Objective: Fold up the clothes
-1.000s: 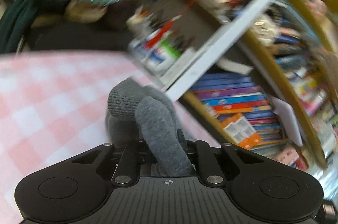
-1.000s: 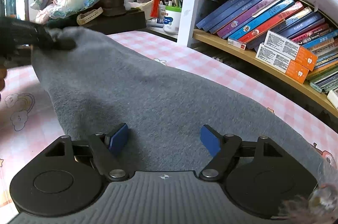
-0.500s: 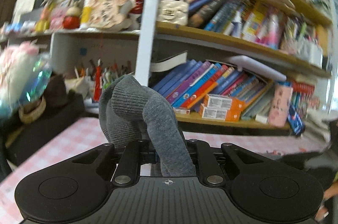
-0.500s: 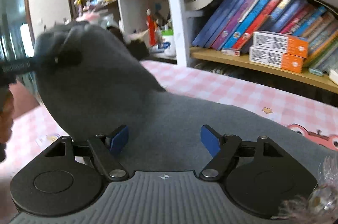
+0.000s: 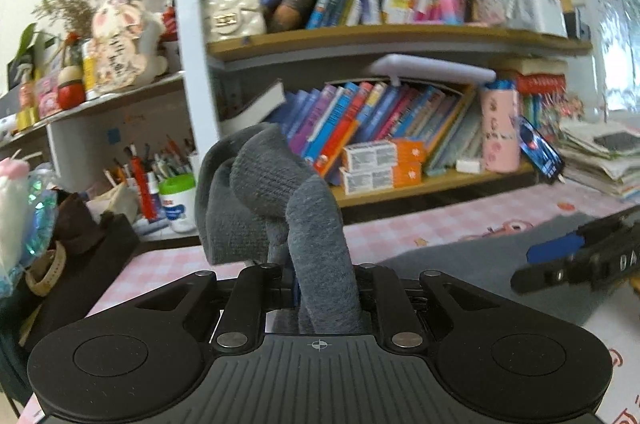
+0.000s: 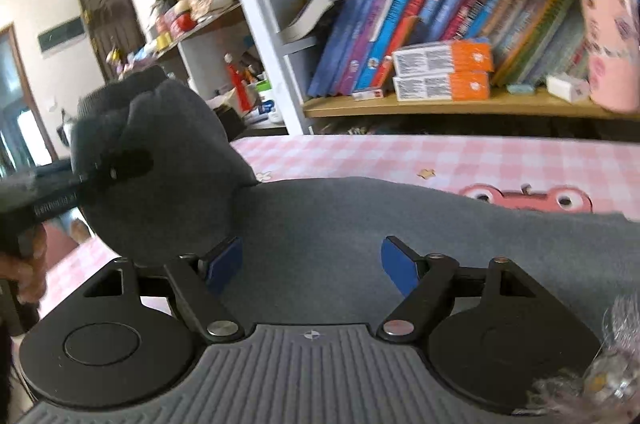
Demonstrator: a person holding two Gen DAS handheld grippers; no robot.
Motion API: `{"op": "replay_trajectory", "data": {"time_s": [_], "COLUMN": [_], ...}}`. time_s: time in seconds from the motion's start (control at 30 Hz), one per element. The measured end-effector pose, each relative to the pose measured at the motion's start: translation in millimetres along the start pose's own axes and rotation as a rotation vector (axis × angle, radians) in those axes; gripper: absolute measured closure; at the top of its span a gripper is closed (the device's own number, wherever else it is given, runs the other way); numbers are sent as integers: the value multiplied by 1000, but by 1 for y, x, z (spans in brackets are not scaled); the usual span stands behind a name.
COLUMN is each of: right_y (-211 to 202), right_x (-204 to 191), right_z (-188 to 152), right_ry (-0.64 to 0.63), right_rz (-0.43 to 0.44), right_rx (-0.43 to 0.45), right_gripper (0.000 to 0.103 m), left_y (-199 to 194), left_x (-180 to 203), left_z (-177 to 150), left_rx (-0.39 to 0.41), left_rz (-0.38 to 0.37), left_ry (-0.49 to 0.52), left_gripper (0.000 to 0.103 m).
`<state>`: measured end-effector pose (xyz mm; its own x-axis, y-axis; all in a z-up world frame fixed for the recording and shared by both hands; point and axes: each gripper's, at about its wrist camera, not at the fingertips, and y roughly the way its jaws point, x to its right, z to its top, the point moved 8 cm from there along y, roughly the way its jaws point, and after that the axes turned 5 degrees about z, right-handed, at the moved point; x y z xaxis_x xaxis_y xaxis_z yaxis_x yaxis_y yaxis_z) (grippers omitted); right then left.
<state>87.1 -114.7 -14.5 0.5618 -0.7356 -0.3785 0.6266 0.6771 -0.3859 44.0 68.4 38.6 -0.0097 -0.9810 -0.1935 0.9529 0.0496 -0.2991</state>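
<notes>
With my left gripper (image 5: 326, 288) pinching the grey garment (image 6: 320, 224) bunched, I'd carry it across over the pink checked table (image 6: 400, 155) — my right gripper (image 6: 312, 264), spread wide, should pin the flat part.

The grey garment (image 5: 276, 183) is matt, coarse knitted cloth; the tabletop (image 6: 400, 155) wears smooth pink checked cloth; the left gripper (image 5: 320, 288) is matt black plastic.

a lived-in home study: crowded bookshelves (image 5: 380, 35) of children's books (image 6: 376, 43), a pen cup (image 5: 176, 199), pink checked desk (image 6: 400, 155).
</notes>
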Motion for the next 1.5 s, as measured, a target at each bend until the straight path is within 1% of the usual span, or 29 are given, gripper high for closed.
{"op": "replay_trajectory", "data": {"time_s": [0.07, 0.13, 0.17, 0.23, 0.27, 0.3, 0.33, 0.4, 0.47, 0.5, 0.57, 0.63, 0.67, 0.7, 0.77, 0.83, 0.87, 0.9, 0.93, 0.97, 1.0, 1.03, 1.13, 1.17, 1.2, 1.23, 1.37, 1.43, 1.5], "right_y": [-5, -11, -12, -14, -13, -12, -11, -7, -4, -2, 1, 4, 5, 6, 7, 10, 12, 14, 16, 18, 21, 23, 33, 37, 40, 42, 31, 36, 41], "right_x": [7, 10, 11, 11, 11, 12, 13, 16, 22, 24, 29, 32, 32, 31, 29, 25, 23, 20, 17, 14, 11, 8, 0, 1, 2, 4, 6, 12, 20], "right_z": [1, 4, 6, 6, 6, 5, 4, 3, 1, -1, -4, -6, -7, -8, -10, -14, -16, -18, -19, -20, -21, -21, -19, -16, -14, -12, -5, -11, -19], "right_ry": [48, 82, 94, 113, 128, 145, 165, 211, 267, 295, 351, 400, 414, 425, 446, 476, 493, 510, 518, 520, 523, 526, 559, 573, 576, 568, 489, 448, 462], "right_rz": [13, 25, 33, 56, 71, 86, 100, 122, 140, 149, 167, 185, 196, 207, 229, 263, 282, 300, 311, 317, 322, 328, 340, 329, 306, 279, 218, 150, 124], "right_rx": [11, 29, 36, 42, 40, 36, 31, 20, 7, -1, -15, -28, -32, -36, -43, -58, -67, -77, -85, -92, -99, -106, -118, -114, -107, -103, -32, -54, -78], "right_gripper": [27, 27, 27, 26, 26, 26, 26, 26, 26, 26, 26, 26, 26, 26, 26, 26, 26, 25, 25, 25, 23, 22, 23, 27, 55, 76, 83, 84, 84], "left_y": [2, 4, 6, 10, 12, 14, 15, 15, 10, 8, 4, -5, -11, -19, -31, -39, -39, -36, -32, -27, -21, -16, -6, -5, -5, -5, -3, 3, 4], "left_x": [12, 24, 31, 46, 56, 66, 77, 98, 113, 117, 118, 110, 105, 96, 73, 38, 23, 6, -6, -15, -21, -25, -18, -18, -18, -17, -17, -17, -14], "left_z": [-3, -8, -12, -22, -29, -36, -42, -52, -58, -60, -61, -58, -55, -50, -37, -27, -25, -25, -27, -31, -38, -45, -65, -65, -65, -64, -63, -64, -66], "left_rx": [-16, -36, -53, -89, -112, -134, -153, -180, -176, -174, -176, -174, -169, -154, -106, -42, -23, -9, -6, -13, -32, -54, -107, -101, -93, -89, -85, -94, -93], "left_rz": [-7, -26, -45, -90, -122, -156, -182, -226, -237, -240, -256, -306, -347, -391, -448, -430, -411, -385, -355, -323, -293, -278, -282, -288, -294, -304, -320, -330, -330], "left_ry": [39, 62, 62, 54, 54, 55, 67, 111, 173, 199, 215, 171, 123, 54, -100, -257, -311, -364, -402, -429, -448, -461, -473, -476, -479, -481, -475, -494, -485], "left_gripper": [83, 83, 79, 69, 57, 42, 37, 22, 17, 17, 17, 17, 17, 17, 17, 21, 31, 47, 56, 71, 78, 80, 84, 84, 84, 84, 83, 83, 83]}}
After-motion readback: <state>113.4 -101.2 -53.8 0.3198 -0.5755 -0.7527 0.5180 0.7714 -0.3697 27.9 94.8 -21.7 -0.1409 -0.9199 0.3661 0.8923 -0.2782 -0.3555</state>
